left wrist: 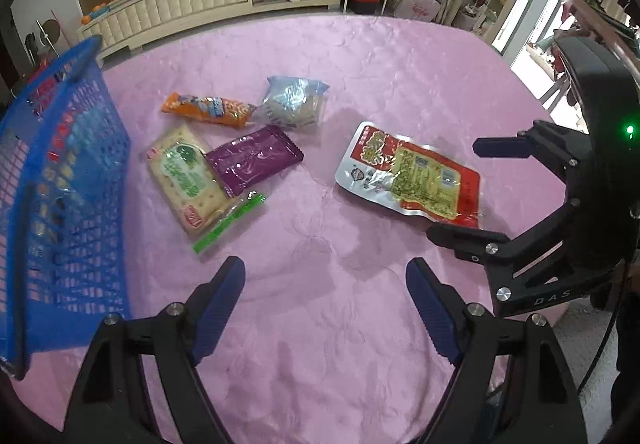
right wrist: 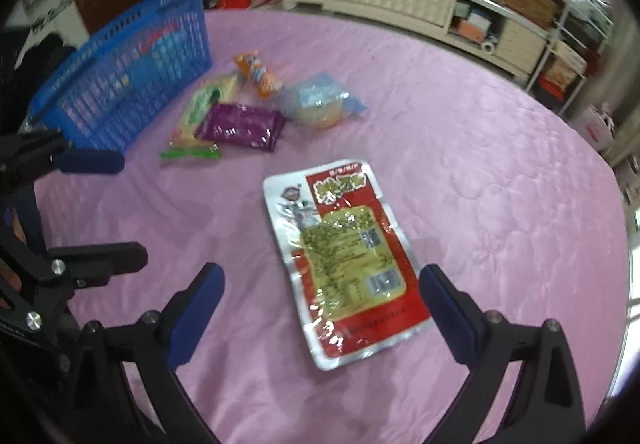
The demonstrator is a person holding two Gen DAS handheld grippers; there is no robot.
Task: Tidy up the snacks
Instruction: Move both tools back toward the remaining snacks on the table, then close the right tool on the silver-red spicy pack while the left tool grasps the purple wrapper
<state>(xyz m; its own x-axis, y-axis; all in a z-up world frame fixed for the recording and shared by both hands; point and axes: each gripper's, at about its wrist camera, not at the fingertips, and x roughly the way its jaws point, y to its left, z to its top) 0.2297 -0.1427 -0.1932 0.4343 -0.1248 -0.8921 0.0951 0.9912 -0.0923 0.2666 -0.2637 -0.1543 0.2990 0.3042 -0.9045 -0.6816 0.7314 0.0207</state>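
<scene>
Snacks [left wrist: 224,148] lie beside blue basket [left wrist: 64,180], which holds blurred packets.

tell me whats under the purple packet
The purple packet lies with one end on top of the green and cream cracker pack; the rest sits on the pink tablecloth. The covered corner of the cracker pack cannot be seen.

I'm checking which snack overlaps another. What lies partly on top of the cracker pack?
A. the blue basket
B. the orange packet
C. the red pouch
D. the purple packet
D: the purple packet covers a corner of the cracker pack, while the red pouch lies apart by itself on the pink cloth.
</scene>
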